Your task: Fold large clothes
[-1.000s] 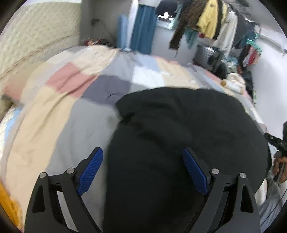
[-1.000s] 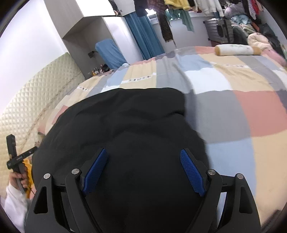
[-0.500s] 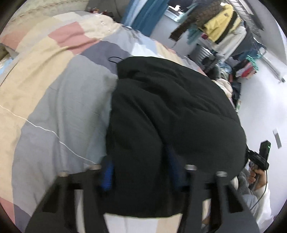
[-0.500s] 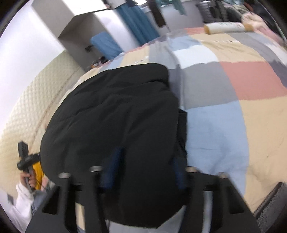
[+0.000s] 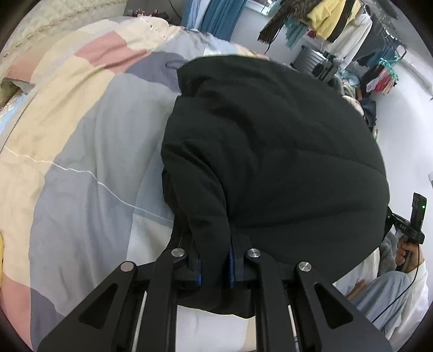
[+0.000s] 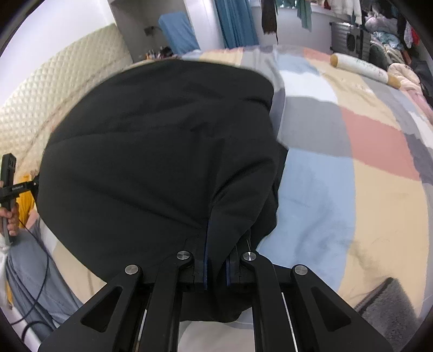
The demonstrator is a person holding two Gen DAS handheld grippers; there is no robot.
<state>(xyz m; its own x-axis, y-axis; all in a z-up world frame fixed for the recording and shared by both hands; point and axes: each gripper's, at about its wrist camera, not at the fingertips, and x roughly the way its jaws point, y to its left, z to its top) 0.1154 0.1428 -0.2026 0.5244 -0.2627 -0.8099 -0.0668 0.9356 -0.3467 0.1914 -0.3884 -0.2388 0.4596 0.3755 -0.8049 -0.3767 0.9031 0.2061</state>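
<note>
One black jacket [image 5: 270, 151], two grippers [image 5: 215, 268]

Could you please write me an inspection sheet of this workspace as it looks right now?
Surface: bed with patchwork quilt, rumpled.
Job's things: black jacket lying on the quilt, near edge bunched up.
Clutter: white bolster at the far side of the bed.
Grippers: left gripper and right gripper each shut on the jacket's near edge.
Cables: dark cable trailing from the other handle.
Surroundings: padded headboard, blue curtain, hanging clothes, suitcase.
</note>
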